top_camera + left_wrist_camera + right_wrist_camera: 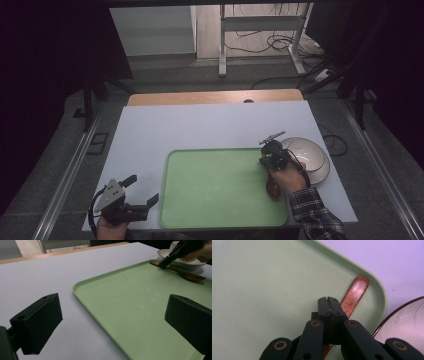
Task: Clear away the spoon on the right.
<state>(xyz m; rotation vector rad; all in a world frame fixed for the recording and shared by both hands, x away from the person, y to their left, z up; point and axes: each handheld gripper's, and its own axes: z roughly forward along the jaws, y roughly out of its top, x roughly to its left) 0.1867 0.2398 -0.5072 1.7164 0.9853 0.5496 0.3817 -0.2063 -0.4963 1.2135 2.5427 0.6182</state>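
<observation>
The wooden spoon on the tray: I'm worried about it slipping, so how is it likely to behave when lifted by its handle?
The wooden spoon looks rigid, so it probably won't flex. Its glossy finish and flat, thin handle suggest it could slide or pivot between the shut jaws of the right gripper. With the bowl end well away from the grip, it may tilt down. It lies by the raised rim of the green tray.
</observation>
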